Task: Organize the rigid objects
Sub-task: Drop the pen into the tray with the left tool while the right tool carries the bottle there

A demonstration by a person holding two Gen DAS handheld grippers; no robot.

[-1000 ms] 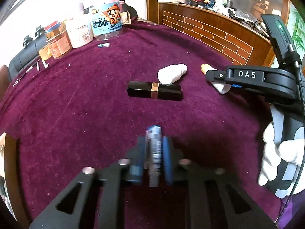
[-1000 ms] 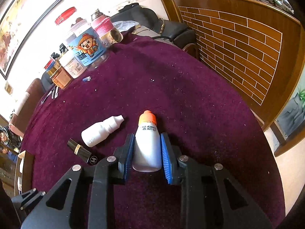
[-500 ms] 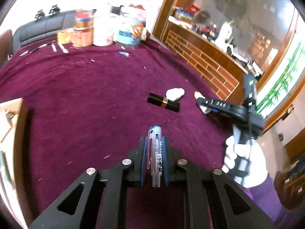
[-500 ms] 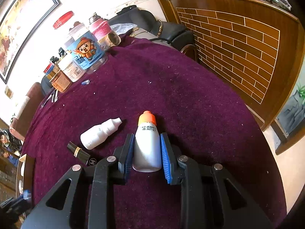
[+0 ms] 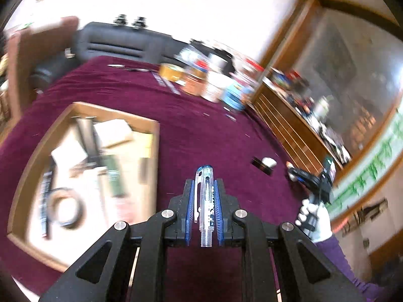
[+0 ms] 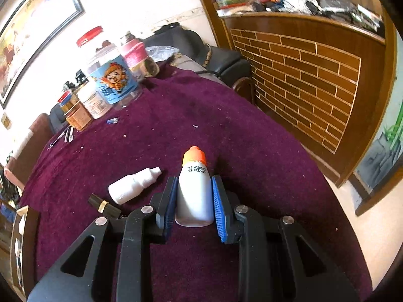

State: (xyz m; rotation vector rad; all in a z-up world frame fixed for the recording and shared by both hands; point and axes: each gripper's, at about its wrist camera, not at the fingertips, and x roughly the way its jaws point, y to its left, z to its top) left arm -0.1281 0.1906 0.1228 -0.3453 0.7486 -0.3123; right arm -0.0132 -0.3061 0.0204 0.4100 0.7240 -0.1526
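Note:
My left gripper (image 5: 204, 188) is shut on a clear pen with a blue cap (image 5: 206, 201), held above the purple cloth next to a wooden tray (image 5: 153, 151). My right gripper (image 6: 193, 191) is shut on a white bottle with an orange cap (image 6: 194, 191), just above the cloth. A small white dropper bottle (image 6: 133, 185) and a black lipstick with a gold band (image 6: 103, 205) lie left of the right gripper. Both show far off in the left wrist view, the dropper bottle (image 5: 269, 161) and the lipstick (image 5: 260, 167), with the right gripper (image 5: 293, 173) beyond them.
The wooden tray holds several blurred items. Jars and tubs (image 6: 113, 80) stand along the far edge of the cloth, with small tools (image 6: 63, 136) beside them. A brick-patterned wooden counter (image 6: 314, 75) runs on the right. A dark sofa (image 5: 121, 42) stands behind the table.
My left gripper has swung left with the pen, bringing the wooden tray into view. My right gripper has barely moved with the bottle.

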